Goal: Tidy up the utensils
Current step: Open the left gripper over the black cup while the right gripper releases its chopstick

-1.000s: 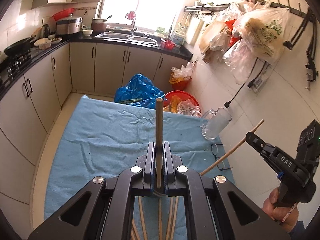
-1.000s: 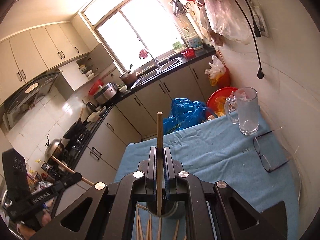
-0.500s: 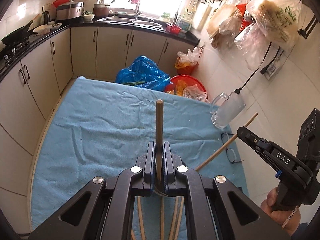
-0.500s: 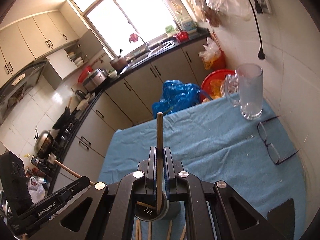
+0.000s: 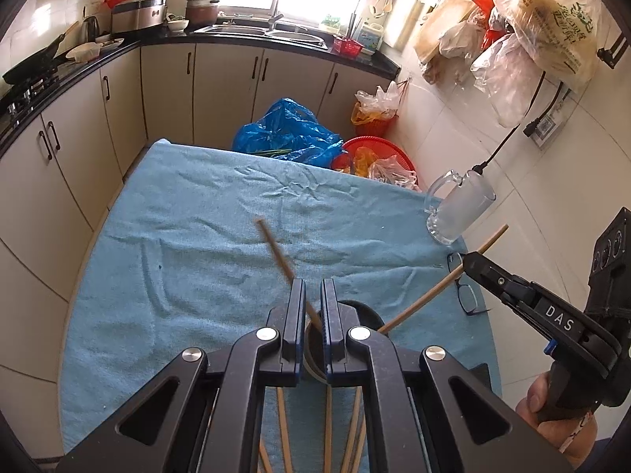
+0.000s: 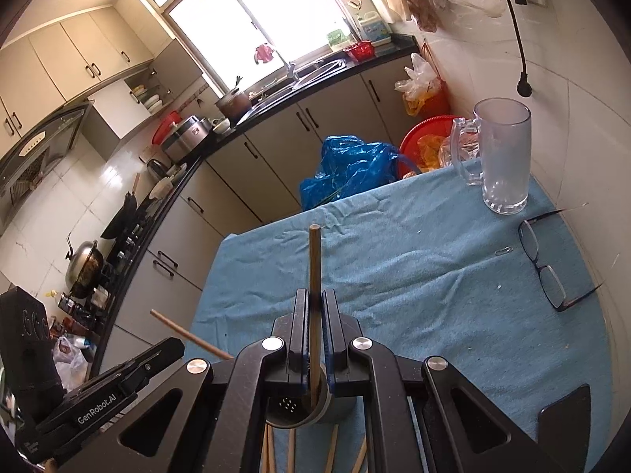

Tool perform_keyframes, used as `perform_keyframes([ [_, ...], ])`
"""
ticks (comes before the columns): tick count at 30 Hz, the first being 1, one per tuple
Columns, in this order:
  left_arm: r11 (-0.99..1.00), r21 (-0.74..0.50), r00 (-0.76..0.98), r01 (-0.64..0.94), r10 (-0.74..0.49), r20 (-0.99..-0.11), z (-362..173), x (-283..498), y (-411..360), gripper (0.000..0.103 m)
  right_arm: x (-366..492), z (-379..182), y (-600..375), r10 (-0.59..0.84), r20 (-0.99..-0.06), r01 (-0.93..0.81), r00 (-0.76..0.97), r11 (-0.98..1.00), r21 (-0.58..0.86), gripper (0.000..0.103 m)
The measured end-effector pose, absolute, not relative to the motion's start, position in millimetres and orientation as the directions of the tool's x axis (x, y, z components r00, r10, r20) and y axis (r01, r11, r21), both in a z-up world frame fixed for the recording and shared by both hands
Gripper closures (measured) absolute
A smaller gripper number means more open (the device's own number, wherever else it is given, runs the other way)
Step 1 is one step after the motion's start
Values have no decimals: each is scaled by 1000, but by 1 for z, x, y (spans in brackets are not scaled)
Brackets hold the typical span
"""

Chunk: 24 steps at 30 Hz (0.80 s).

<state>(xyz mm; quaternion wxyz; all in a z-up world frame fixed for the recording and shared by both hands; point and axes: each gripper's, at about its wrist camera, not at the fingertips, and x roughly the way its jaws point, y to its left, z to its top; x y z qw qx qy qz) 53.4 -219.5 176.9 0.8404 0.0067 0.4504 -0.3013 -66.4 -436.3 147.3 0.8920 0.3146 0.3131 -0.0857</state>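
Note:
A round metal utensil holder stands on the blue cloth, right under both grippers; in the left wrist view its rim shows behind the jaws. My left gripper has its jaws slightly parted, and a wooden chopstick leans loose between them, tilted left, its lower end in the holder. My right gripper is shut on a second chopstick, upright, its lower end in the holder. In the left wrist view this chopstick slants down to the holder. Several chopsticks lie on the cloth below.
A glass mug stands at the table's far right corner. Black glasses and a paperclip lie near the right wall. Beyond the table are a blue bag and a red basin.
The left jaws have parted and their chopstick, upright before, now leans left with its end down in the holder. Both grippers have come lower over the holder.

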Motion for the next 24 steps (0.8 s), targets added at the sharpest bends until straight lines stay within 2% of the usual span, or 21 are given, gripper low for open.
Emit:
perform_keyframes([
  [4, 817, -262, 420, 513, -506, -753, 180, 52, -217, 84, -69, 153, -435, 51, -608, 344, 792, 786, 513, 95],
  [8, 814, -267, 440, 516, -519, -732, 192, 46, -207, 83, -80, 165, -436, 42, -593, 342, 804, 783, 520, 84],
  [12, 815, -258, 487, 518, -530, -695, 210, 34, -191, 80, -99, 185, -434, 3, -573, 342, 820, 799, 494, 67],
  [15, 814, -232, 526, 532, -533, -663, 223, 18, -178, 75, -119, 208, -427, -58, -538, 345, 841, 824, 450, 52],
  [17, 808, -213, 542, 550, -539, -645, 232, 5, -169, 74, -132, 222, -422, -94, -516, 349, 851, 837, 422, 36],
  [21, 789, -195, 555, 582, -561, -614, 252, -18, -151, 66, -161, 257, -407, -143, -462, 335, 875, 869, 364, 35],
  [24, 777, -179, 556, 603, -571, -604, 268, -33, -135, 63, -183, 281, -401, -104, -420, 278, 902, 883, 378, 35],
])
